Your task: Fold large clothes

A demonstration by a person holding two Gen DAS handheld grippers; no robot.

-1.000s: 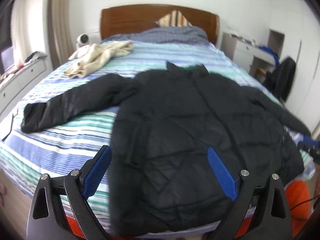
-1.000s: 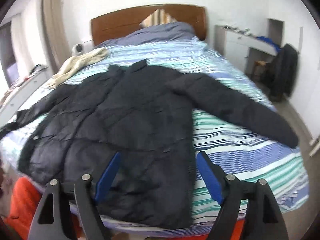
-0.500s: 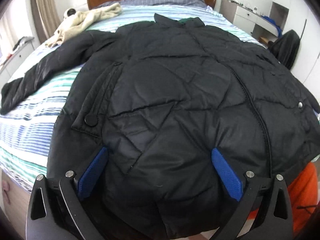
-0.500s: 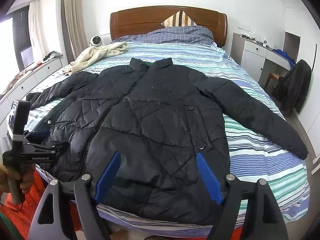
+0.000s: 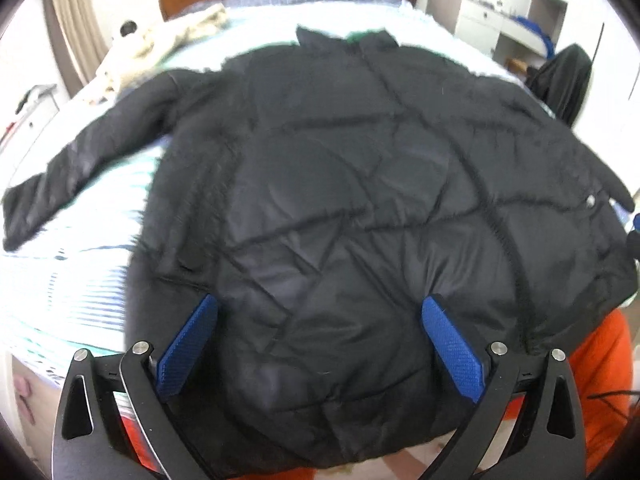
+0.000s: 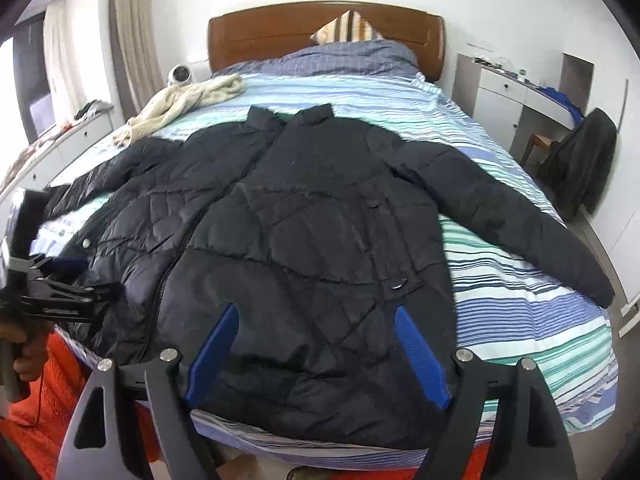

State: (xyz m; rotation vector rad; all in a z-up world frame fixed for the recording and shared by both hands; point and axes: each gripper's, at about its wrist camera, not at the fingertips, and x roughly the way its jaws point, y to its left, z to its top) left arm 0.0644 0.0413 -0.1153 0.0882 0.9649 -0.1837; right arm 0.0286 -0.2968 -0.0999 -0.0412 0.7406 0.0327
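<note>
A large black quilted jacket lies spread flat, front up, on the striped bed, collar toward the headboard, both sleeves stretched out sideways. It fills the left wrist view, blurred. My left gripper is open and empty, hovering over the jacket's hem on its left half; it also shows in the right wrist view. My right gripper is open and empty above the hem on the right half.
A cream garment lies at the bed's far left. A wooden headboard and pillow are at the back. White drawers stand left; a desk and chair with a dark coat stand right. Orange cloth is below.
The left gripper swept in from the bed's left side to over the jacket, then pulled back slightly. The right view steadied, centred on the jacket. Both grippers stayed open.
</note>
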